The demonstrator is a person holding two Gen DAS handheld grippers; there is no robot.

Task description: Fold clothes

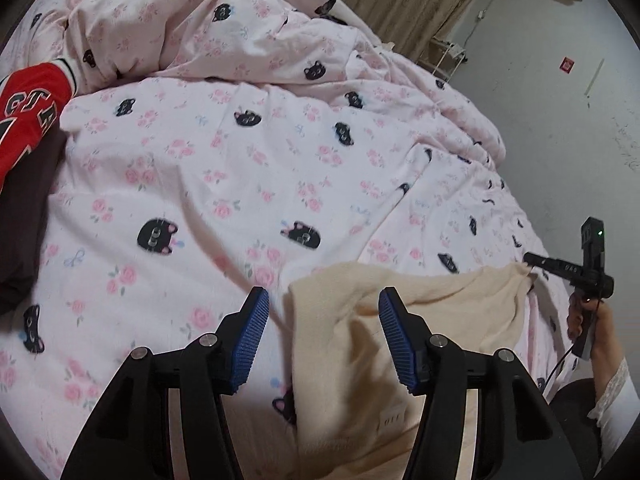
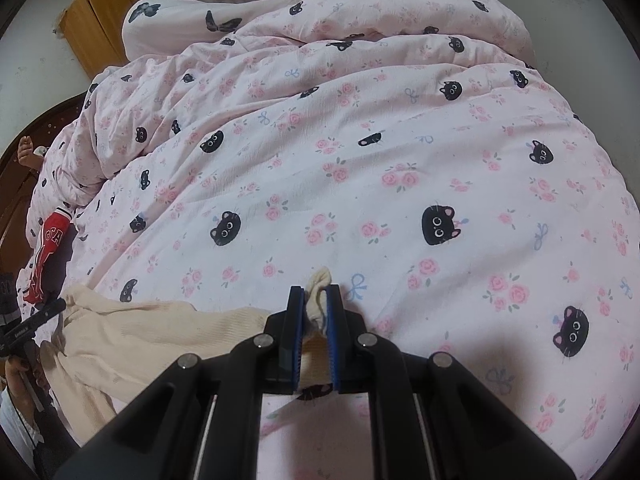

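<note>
Pinching a bunched corner of the cream garment [image 2: 168, 340] tight, the right gripper [image 2: 314, 312] holds it low over the duvet [image 2: 360, 160] – the left gripper [image 1: 320, 320] gapes empty above it – cloth rumpled, no neat fold showing.

My bed [image 2: 400, 168] wears a pink quilt printed with black cats and roses. At eleven o'clock stands a wooden cabinet [image 2: 96, 28]; beige curtains [image 1: 404, 0] hang at twelve, a pale wall [image 1: 540, 100] at two
</note>
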